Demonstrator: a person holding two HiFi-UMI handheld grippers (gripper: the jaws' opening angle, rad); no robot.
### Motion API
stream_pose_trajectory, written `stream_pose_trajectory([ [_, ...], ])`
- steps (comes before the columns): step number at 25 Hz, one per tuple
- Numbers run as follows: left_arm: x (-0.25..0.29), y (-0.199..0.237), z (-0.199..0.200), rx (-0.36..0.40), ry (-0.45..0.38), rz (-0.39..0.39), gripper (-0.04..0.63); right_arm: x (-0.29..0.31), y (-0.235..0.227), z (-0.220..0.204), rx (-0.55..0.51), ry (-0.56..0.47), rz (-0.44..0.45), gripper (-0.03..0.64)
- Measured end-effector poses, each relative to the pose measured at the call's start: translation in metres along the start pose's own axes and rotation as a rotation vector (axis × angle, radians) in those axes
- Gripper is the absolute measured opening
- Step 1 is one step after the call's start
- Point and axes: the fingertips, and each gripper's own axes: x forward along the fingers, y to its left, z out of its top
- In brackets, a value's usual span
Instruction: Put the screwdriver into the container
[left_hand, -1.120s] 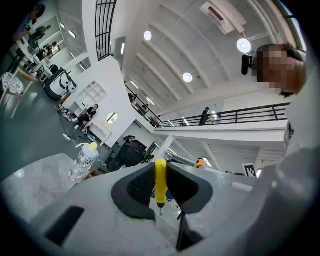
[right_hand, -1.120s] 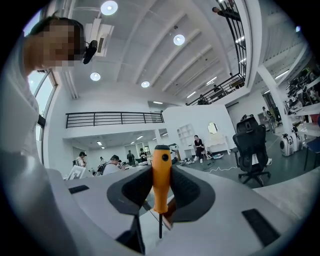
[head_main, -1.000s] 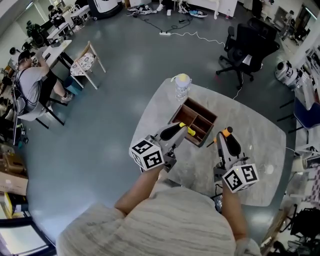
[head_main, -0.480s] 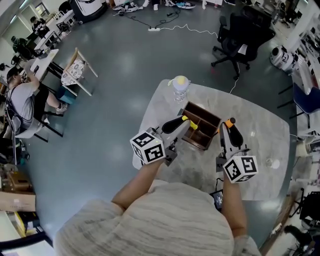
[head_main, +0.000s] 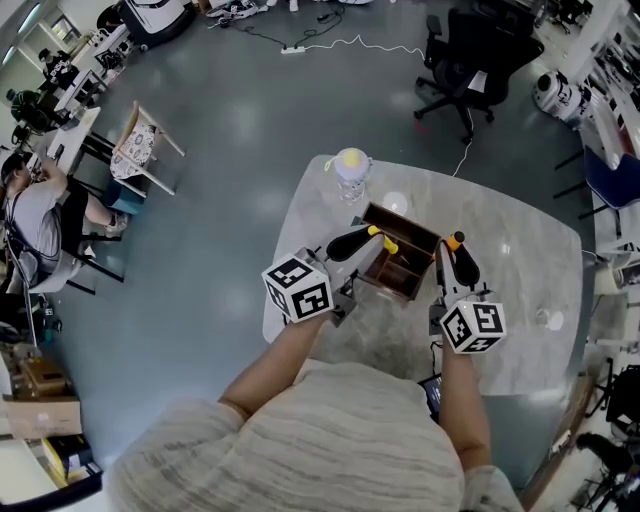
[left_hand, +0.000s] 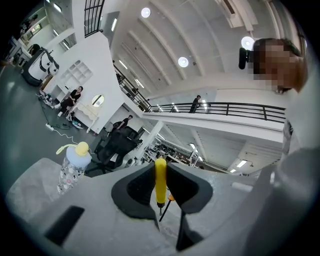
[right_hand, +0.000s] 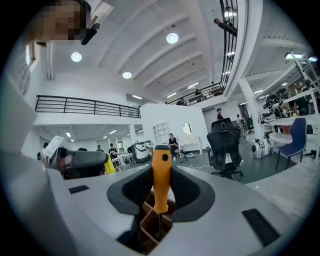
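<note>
The person's bare left forearm (head_main: 283, 368) and right forearm (head_main: 457, 405) reach forward. The grey left gripper (head_main: 368, 236) clamps a yellow-handled screwdriver (left_hand: 160, 181). The grey right gripper (head_main: 452, 250) clamps an orange-handled screwdriver (right_hand: 161, 179).

The head camera looks steeply down from above the person's shoulders onto the pale marbled table (head_main: 520, 300) and the grey floor around it. The camera on the left claw (head_main: 372, 232) sits low behind its jaws, tilted up across the table toward ceiling and balcony. It shares the clear yellow-capped bottle (head_main: 351, 172) with the head view. The camera on the right claw (head_main: 455, 243) likewise faces outward and slightly up, sharing the dark wooden divided box (head_main: 392, 287), close beneath its jaws. All three catch the black office chair (head_main: 462, 60).
</note>
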Motion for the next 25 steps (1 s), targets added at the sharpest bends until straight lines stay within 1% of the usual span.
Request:
stream_pose_trajectory([
  [5,0.012,0.010,-0.005,-0.017,0.011,0.002,0.078,0.015,-0.009,-0.017,0.016,0.024,-0.008,0.114],
  [13,0.011,0.021,-0.014,-0.034,0.008,0.020,0.078,0.026,-0.008,-0.052,-0.015,0.096,0.008,0.114],
  [17,0.011,0.026,-0.013,-0.040,0.005,0.032,0.078,0.026,-0.009,-0.063,-0.021,0.126,0.012,0.112],
  [25,0.005,0.027,-0.012,-0.047,-0.001,0.036,0.078,0.020,-0.012,-0.089,-0.006,0.192,-0.008,0.112],
])
